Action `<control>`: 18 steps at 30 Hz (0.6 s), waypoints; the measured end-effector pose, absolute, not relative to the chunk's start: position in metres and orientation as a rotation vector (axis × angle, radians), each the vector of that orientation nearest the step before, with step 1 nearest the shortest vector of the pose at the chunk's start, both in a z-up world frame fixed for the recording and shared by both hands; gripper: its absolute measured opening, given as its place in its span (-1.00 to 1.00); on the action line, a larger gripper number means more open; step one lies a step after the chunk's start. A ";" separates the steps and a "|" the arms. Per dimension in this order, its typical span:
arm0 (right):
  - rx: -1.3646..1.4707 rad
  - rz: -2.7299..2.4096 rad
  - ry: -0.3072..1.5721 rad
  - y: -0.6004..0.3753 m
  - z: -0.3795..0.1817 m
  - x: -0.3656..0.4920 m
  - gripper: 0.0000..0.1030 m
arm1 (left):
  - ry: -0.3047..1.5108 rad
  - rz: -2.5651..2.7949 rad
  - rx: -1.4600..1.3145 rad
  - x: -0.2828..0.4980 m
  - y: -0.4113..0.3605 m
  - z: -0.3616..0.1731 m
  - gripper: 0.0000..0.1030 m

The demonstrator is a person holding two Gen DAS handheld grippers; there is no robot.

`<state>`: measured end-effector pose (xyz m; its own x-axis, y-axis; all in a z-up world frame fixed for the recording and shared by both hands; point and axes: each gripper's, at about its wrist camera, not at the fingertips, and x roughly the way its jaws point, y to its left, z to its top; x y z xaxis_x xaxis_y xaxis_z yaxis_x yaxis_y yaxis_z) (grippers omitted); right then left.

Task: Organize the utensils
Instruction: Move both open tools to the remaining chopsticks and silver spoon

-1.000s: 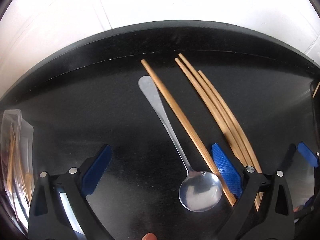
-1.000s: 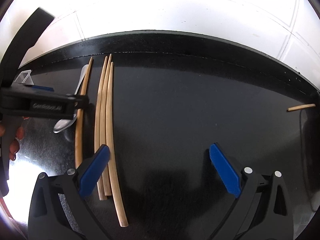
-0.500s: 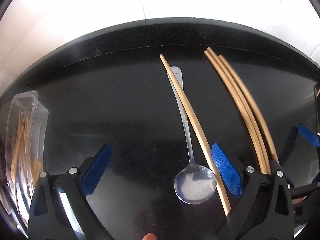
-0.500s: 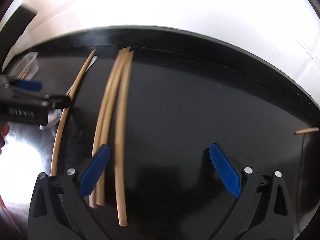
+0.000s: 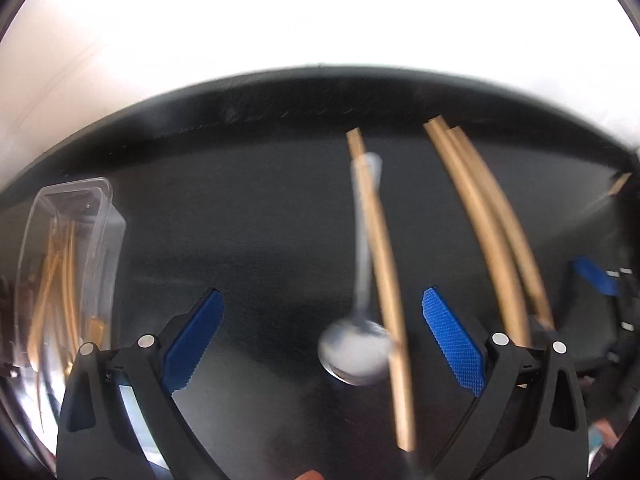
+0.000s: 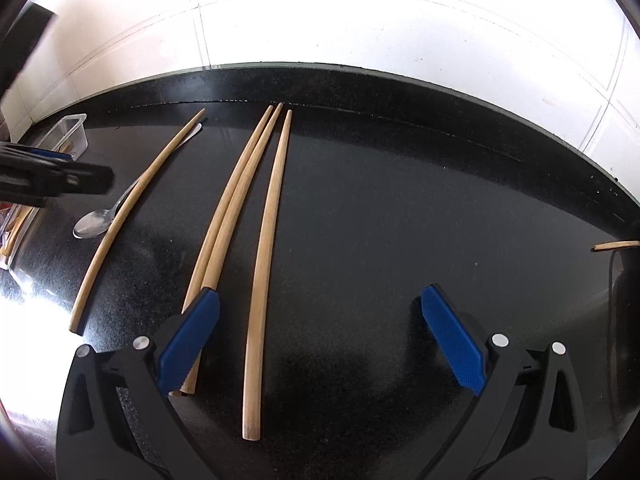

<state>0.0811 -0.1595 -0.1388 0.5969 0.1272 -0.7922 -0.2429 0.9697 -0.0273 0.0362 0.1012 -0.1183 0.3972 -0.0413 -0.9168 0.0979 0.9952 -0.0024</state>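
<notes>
Left gripper (image 5: 320, 340), jaws wide and empty, frames the blurred silver metal spoon (image 5: 356, 350) at lower centre of its view, handle running away up-frame beside a single wooden chopstick (image 5: 384, 276) on the black tabletop (image 5: 260, 216); right gripper (image 6: 320, 340) also open, empty.

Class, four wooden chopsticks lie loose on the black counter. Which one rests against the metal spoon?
The leftmost chopstick, lying alone along the spoon; the other three lie grouped to its right, clear of the spoon.
</notes>
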 end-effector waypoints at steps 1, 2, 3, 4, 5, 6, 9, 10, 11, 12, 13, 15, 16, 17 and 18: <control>-0.138 0.216 0.907 -0.161 -0.137 0.082 0.90 | 1.143 -0.114 0.047 0.031 0.101 -0.115 0.88; -0.137 0.216 0.907 -0.162 -0.137 0.082 0.90 | 1.125 -0.153 0.040 0.024 0.100 -0.112 0.88; -0.137 0.216 0.907 -0.162 -0.137 0.082 0.90 | 1.122 -0.182 0.035 0.020 0.099 -0.112 0.88; -0.137 0.216 0.907 -0.162 -0.137 0.082 0.90 | 1.129 -0.197 0.029 0.020 0.097 -0.114 0.88; -0.137 0.216 0.907 -0.162 -0.137 0.083 0.90 | 1.148 -0.203 0.020 0.022 0.098 -0.118 0.87; -0.137 0.216 0.907 -0.162 -0.137 0.083 0.90 | 1.165 -0.201 0.007 0.024 0.099 -0.121 0.87; -0.138 0.216 0.907 -0.162 -0.137 0.083 0.90 | 1.219 -0.231 -0.094 0.031 0.102 -0.135 0.67; -0.138 0.216 0.907 -0.162 -0.137 0.083 0.90 | 1.235 -0.243 -0.128 0.033 0.104 -0.138 0.56; -0.138 0.216 0.907 -0.162 -0.137 0.083 0.90 | 1.237 -0.249 -0.144 0.032 0.101 -0.139 0.54; -0.137 0.215 0.907 -0.162 -0.137 0.083 0.90 | 1.234 -0.251 -0.146 0.031 0.090 -0.138 0.54; -0.136 0.214 0.908 -0.161 -0.138 0.085 0.90 | 1.230 -0.257 -0.136 0.029 0.090 -0.140 0.54; -0.132 0.206 0.908 -0.162 -0.137 0.083 0.90 | 1.225 -0.269 -0.132 0.039 0.088 -0.141 0.52; -0.131 0.204 0.908 -0.162 -0.138 0.084 0.90 | 1.226 -0.281 -0.139 0.038 0.086 -0.141 0.50; -0.131 0.203 0.908 -0.162 -0.138 0.084 0.90 | 1.227 -0.291 -0.150 0.038 0.086 -0.141 0.40; -0.131 0.203 0.908 -0.162 -0.138 0.084 0.90 | 1.227 -0.310 -0.168 0.040 0.088 -0.142 0.33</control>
